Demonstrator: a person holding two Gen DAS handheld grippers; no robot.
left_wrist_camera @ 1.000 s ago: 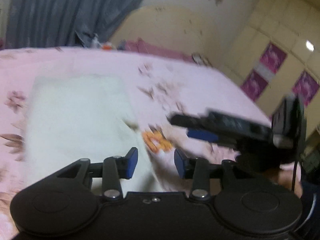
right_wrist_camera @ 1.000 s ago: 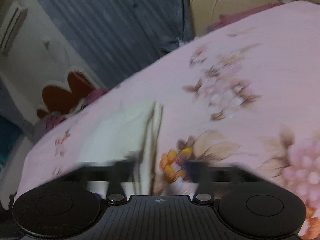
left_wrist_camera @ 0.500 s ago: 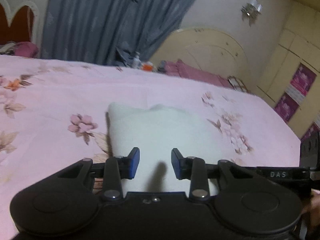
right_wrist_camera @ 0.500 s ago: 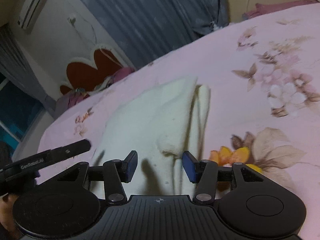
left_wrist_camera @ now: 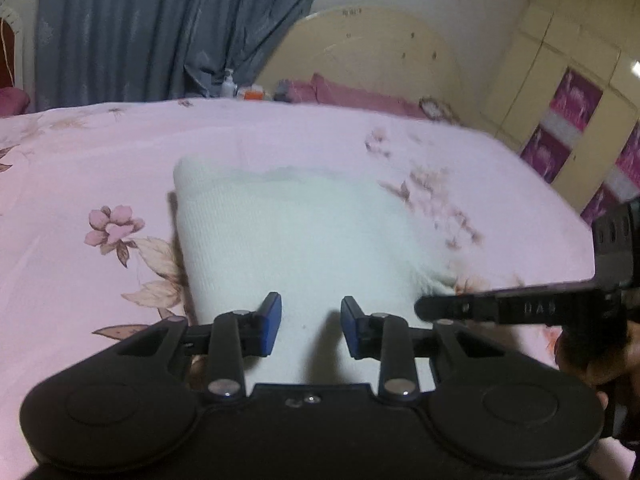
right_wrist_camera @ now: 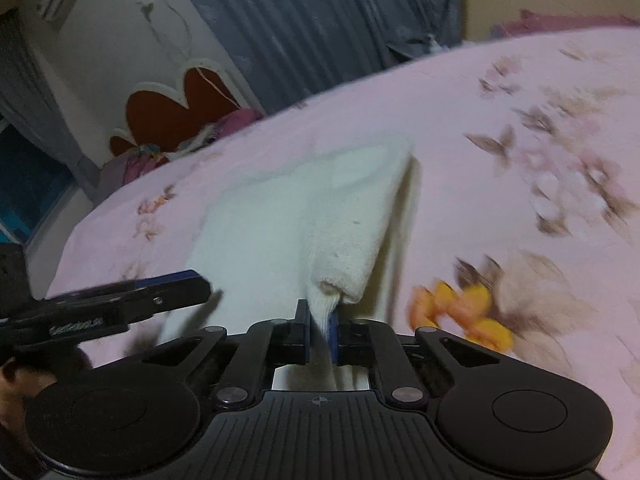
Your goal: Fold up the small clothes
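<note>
A white knitted garment [left_wrist_camera: 296,232] lies on the pink flowered bedsheet [left_wrist_camera: 100,152]. My left gripper [left_wrist_camera: 310,326] is open and empty, just above the garment's near edge. In the right wrist view my right gripper [right_wrist_camera: 319,330] is shut on a near corner of the white garment [right_wrist_camera: 288,216] and lifts that corner into a fold. The right gripper's finger [left_wrist_camera: 500,308] shows at the right of the left wrist view. The left gripper's finger [right_wrist_camera: 132,300] shows at the left of the right wrist view.
The bed's cream headboard [left_wrist_camera: 376,52] and pink pillows [left_wrist_camera: 360,96] are at the far end. Grey-blue curtains [left_wrist_camera: 140,28] hang behind. Cream wardrobe doors [left_wrist_camera: 572,92] stand to the right. A red heart-shaped chair back [right_wrist_camera: 176,108] is beyond the bed's left side.
My right gripper has closed on the garment's near corner and raised it; half a second ago it was open. My left gripper stayed open and hovers over the near edge.
</note>
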